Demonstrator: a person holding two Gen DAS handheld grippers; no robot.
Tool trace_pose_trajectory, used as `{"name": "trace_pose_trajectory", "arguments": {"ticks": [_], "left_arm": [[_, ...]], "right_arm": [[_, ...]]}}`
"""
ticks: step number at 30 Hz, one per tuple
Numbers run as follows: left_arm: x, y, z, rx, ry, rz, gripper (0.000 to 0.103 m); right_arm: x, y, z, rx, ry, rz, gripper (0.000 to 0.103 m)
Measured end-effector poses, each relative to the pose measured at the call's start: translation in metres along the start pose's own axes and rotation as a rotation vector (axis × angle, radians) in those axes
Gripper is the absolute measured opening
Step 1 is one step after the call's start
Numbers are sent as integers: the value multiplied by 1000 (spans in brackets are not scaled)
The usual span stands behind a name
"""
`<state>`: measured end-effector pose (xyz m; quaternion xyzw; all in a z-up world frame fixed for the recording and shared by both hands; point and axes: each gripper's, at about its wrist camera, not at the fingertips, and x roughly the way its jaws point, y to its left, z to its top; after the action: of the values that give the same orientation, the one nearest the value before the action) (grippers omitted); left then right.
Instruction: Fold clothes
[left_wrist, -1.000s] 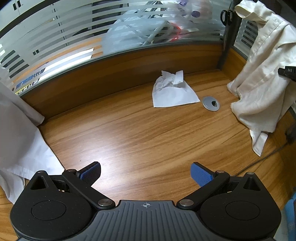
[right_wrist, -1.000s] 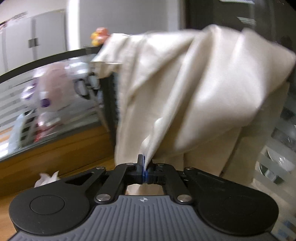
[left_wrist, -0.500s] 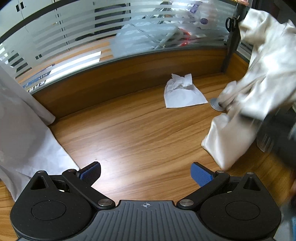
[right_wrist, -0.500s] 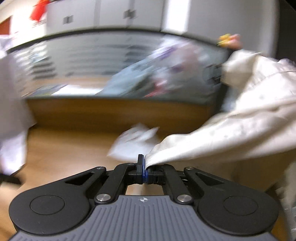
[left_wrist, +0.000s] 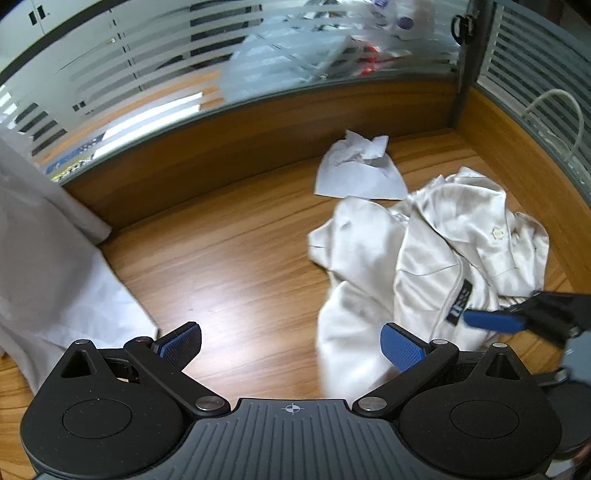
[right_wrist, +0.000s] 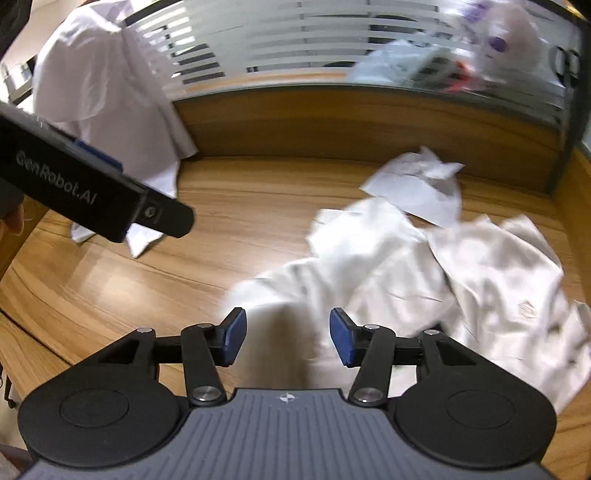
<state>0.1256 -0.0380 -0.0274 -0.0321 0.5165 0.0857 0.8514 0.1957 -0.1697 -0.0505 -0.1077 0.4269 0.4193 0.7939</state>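
A cream shirt (left_wrist: 424, 258) lies crumpled on the wooden desk (left_wrist: 229, 266), right of centre, its collar label facing up. In the right wrist view the same shirt (right_wrist: 424, 273) spreads from the middle to the right. My right gripper (right_wrist: 288, 336) is open just above the shirt's near edge, with nothing held. Its blue fingertip (left_wrist: 491, 320) shows over the shirt in the left wrist view. My left gripper (left_wrist: 291, 343) is open and empty above bare wood; its right pad is next to the shirt's lower fold. The left gripper's body (right_wrist: 88, 192) crosses the right wrist view's left side.
A white garment (left_wrist: 44, 258) hangs down onto the desk at the left (right_wrist: 110, 96). Crumpled white paper (left_wrist: 358, 170) lies behind the shirt. A wooden ledge with a frosted striped glass partition (left_wrist: 184, 74) bounds the back and right. A white cable (left_wrist: 554, 110) hangs at the right partition.
The right gripper swung the cream shirt down from the partition onto the desk and opened, letting it go. The left gripper stayed open, shifting slightly.
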Motion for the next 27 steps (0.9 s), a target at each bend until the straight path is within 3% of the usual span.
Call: {"name": "trace_pose_trajectory", "arguments": {"ticks": [3, 12, 24, 25, 27], "left_arm": [[13, -16, 1, -7, 9, -24, 103], [53, -67, -1, 26, 26, -99, 103], [107, -130, -15, 160, 44, -193, 102], [110, -133, -16, 166, 43, -197, 101], [117, -138, -17, 176, 45, -201, 86]], "right_arm": [[-15, -31, -11, 28, 0, -39, 63], [-42, -114, -47, 89, 13, -172, 63], [-47, -167, -79, 138, 52, -253, 64], [-47, -168, -79, 140, 53, -257, 64], [-49, -169, -78, 141, 55, -265, 64]]}}
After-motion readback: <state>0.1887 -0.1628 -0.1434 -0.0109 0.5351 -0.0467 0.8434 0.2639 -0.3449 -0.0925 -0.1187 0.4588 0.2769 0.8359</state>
